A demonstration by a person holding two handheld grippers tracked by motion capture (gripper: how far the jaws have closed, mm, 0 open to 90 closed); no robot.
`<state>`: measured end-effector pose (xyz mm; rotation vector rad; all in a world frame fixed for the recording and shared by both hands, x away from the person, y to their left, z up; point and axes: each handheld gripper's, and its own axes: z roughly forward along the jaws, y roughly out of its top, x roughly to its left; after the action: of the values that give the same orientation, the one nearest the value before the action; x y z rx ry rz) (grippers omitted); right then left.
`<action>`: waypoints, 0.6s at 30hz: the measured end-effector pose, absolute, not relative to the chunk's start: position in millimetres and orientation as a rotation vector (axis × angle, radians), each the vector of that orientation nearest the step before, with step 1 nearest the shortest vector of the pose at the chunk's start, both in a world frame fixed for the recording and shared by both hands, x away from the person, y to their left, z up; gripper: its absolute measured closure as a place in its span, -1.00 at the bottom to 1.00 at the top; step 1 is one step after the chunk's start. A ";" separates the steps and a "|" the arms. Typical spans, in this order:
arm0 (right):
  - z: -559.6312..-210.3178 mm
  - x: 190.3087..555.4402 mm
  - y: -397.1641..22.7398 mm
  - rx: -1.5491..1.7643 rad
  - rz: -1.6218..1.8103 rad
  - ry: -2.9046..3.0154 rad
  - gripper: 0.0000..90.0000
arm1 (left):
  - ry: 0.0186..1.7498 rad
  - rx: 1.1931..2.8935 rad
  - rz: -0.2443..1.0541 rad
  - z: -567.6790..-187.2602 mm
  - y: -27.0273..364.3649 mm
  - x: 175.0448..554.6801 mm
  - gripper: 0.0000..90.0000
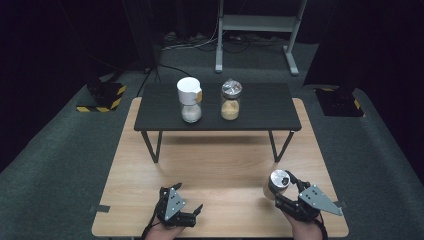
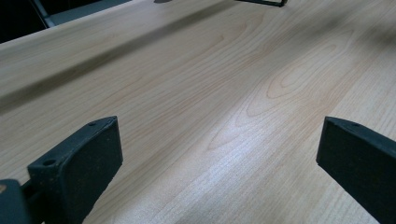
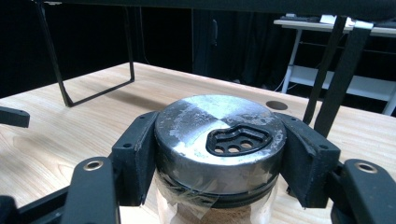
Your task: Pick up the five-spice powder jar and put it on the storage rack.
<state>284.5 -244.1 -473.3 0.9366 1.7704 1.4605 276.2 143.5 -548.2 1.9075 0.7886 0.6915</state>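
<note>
- While the right gripper (image 1: 286,187) sits at the near right of the worktop (image 1: 220,165), its fingers (image 3: 135,154) are clamped on a shaker jar (image 1: 276,184), one black pad pressed to each side of the lid.
- Seen in the right gripper view, the shaker jar's lid (image 3: 219,135) is round, worn brushed metal with scuffed patches, and carries a black insert with three small pour holes; clear tape wraps the joint below it, and the glass body underneath shows a tan filling.
- At the near left, the left gripper (image 1: 181,207) lies low over the worktop with its fingers (image 2: 84,158) spread wide apart, nothing between them; in the left gripper view they are matte black, blocky pads over bare wood.
- The worktop is pale wood with a smooth surface and a long, flowing grain.
- Farther back stands a small dark shelf table (image 1: 220,117) on thin black metal legs, its top flat and rectangular.
- On it, at the left, is a glass jar with a white cap (image 1: 190,99) holding a whitish powder; just to its right, apart from it, stands a glass jar with a foil-like top (image 1: 231,100) holding a yellowish-tan powder.
- Beyond lies grey carpet floor (image 1: 60,150), with a light metal frame stand (image 1: 260,30) at the back.
</note>
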 end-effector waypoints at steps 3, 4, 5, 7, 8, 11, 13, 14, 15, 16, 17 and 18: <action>-469.9 285.9 -242.6 0.930 1.464 1.771 -0.23 | 0.788 1.907 0.691 -548.2 143.6 276.2 -0.99; -468.6 286.4 -242.0 0.927 1.463 1.772 -0.23 | 0.788 1.907 0.690 -548.2 143.6 276.2 -0.99; -467.6 286.9 -241.4 0.926 1.464 1.772 -0.23 | 0.789 1.907 0.690 -548.2 143.6 276.2 -0.99; -466.1 287.7 -240.8 0.924 1.466 1.773 -0.23 | 0.789 1.906 0.690 -548.2 143.7 276.2 -0.99; -465.0 288.5 -240.3 0.922 1.469 1.773 -0.23 | 0.788 1.907 0.690 -548.2 143.7 276.2 -0.99; -462.2 289.7 -238.8 0.917 1.475 1.771 -0.23 | 0.787 1.906 0.690 -548.2 143.7 276.1 -0.99; -460.6 290.4 -237.9 0.915 1.477 1.770 -0.23 | 0.786 1.906 0.690 -548.2 143.7 276.1 -0.99; -459.2 291.0 -237.1 0.909 1.477 1.771 -0.23 | 0.786 1.907 0.690 -548.2 143.7 276.1 -0.99; -458.5 291.3 -236.7 0.907 1.478 1.771 -0.23 | 0.786 1.907 0.690 -548.1 143.7 276.1 -0.99; -457.7 291.7 -236.3 0.907 1.480 1.771 -0.23 | 0.785 1.908 0.690 -548.1 143.7 276.1 -0.99; -456.9 292.3 -236.1 0.903 1.483 1.769 -0.23 | 0.785 1.908 0.690 -548.1 143.7 276.1 -0.99; -456.0 292.8 -235.9 0.902 1.487 1.767 -0.23 | 0.785 1.909 0.690 -548.1 143.6 276.1 -0.99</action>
<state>292.8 -235.9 -456.0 0.9023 1.7667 1.4866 276.1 143.6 -548.1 1.9085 0.7848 0.6903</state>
